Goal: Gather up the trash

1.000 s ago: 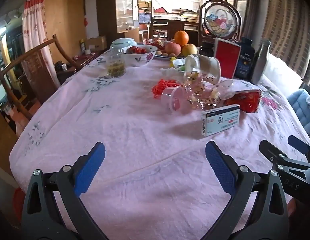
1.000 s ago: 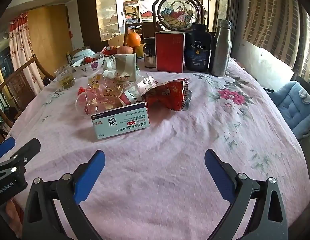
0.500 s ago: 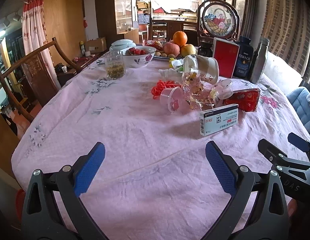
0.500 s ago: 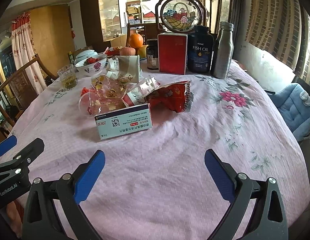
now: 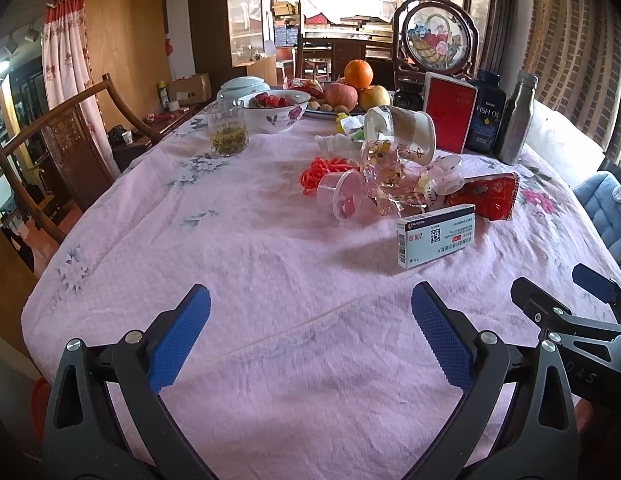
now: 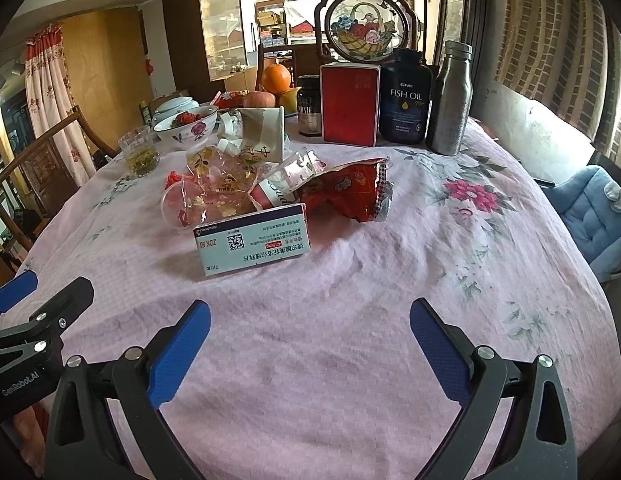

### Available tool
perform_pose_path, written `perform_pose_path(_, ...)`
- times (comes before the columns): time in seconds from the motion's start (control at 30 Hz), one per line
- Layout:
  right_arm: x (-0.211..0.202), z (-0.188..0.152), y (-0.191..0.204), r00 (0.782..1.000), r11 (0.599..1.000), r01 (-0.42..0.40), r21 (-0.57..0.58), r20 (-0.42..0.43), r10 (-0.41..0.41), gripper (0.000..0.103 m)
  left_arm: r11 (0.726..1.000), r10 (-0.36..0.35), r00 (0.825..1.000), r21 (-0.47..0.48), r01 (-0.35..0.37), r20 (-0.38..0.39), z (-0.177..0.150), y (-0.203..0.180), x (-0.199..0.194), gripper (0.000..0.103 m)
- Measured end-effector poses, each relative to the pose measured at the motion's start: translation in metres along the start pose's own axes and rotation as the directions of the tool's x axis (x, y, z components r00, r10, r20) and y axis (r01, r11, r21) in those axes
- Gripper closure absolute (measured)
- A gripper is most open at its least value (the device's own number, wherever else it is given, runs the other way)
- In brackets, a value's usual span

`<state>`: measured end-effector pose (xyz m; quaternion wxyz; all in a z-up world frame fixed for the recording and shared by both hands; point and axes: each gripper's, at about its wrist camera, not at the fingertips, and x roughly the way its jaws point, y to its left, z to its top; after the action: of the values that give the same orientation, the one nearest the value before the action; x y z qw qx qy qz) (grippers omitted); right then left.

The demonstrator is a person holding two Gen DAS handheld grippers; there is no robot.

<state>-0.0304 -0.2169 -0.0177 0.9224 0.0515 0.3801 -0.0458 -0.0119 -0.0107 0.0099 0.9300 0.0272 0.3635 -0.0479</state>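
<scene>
Left wrist view: the left gripper hangs spread wide and empty above the pink tablecloth, the medicine box standing ahead to its right, fronting crumpled wrappers. Right wrist view: the right gripper gapes equally wide, holding nothing, the box ahead-left beside a red snack bag.

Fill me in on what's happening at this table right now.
A person holds a claw in each hand over a pink tablecloth. The left claw and right claw are both open and empty. Ahead lies a heap of trash: a medicine box nearest, a red snack bag, crumpled clear wrappers and a tipped paper cup. Nothing is picked up yet.
</scene>
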Motion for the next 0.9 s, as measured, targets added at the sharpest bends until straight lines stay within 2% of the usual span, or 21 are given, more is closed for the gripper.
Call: perform_pose_path(0.9,0.0058,-0.0047,0.0062,1.0,1.0,-0.007,-0.004,-0.017,0.007,0.006,1.0,0.002,1.0,-0.015,-0.002,-0.005,-0.0058,0.0037,0.0021,0.006)
